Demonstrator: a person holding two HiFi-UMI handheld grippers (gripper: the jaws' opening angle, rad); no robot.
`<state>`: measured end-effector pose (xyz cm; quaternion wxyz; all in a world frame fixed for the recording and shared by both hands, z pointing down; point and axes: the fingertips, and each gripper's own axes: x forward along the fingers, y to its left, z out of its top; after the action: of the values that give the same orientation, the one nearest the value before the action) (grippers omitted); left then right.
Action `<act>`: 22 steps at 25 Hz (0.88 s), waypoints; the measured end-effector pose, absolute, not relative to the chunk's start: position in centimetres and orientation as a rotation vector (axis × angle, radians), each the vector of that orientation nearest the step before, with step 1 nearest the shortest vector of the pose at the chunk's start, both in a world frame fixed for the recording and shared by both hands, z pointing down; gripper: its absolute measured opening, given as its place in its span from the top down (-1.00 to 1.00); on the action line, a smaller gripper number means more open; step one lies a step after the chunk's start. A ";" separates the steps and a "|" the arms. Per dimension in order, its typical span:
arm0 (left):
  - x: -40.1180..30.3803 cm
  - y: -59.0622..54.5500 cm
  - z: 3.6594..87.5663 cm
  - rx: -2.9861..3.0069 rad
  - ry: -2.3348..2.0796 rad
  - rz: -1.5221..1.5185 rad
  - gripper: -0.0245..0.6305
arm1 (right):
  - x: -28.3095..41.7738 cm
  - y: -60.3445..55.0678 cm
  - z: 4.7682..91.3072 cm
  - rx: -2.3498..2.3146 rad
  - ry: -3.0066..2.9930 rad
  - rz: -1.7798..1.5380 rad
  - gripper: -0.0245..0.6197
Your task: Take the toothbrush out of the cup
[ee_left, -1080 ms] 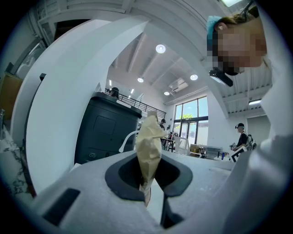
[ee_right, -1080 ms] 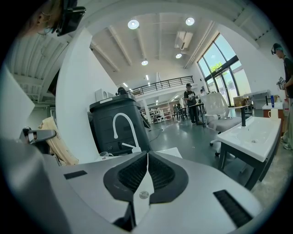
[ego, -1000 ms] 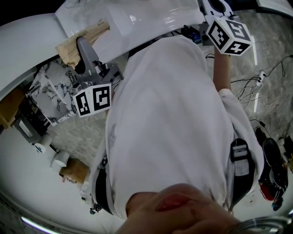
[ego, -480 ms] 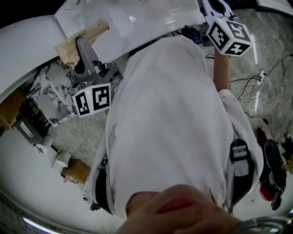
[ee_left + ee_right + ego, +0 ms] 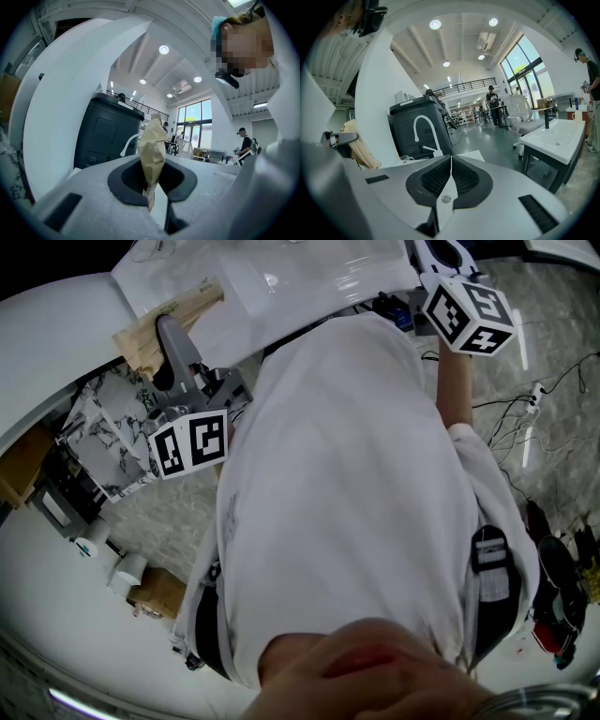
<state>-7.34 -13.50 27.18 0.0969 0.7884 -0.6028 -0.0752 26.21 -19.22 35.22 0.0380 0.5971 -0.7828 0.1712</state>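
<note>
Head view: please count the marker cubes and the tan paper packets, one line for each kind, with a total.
Black-and-white marker cubes: 2
Tan crumpled paper packet: 1
Total: 3

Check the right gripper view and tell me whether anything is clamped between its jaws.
No: the right gripper has its two jaws pressed flat together, with nothing between them.
</note>
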 end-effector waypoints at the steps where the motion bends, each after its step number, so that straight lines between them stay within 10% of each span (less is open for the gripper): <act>1: -7.4 -13.5 27.2 2.334 -1.787 -0.224 0.80 | 26.2 -19.2 35.2 1.830 -2.402 0.525 0.88; 22: -7.9 -13.1 27.2 2.309 -1.801 -0.241 0.80 | 25.5 -19.3 34.9 1.798 -2.408 0.510 0.88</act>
<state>-7.94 -13.08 27.19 0.1016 0.7818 -0.6097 -0.0817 25.55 -19.33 34.85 0.0469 0.5892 -0.7891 0.1672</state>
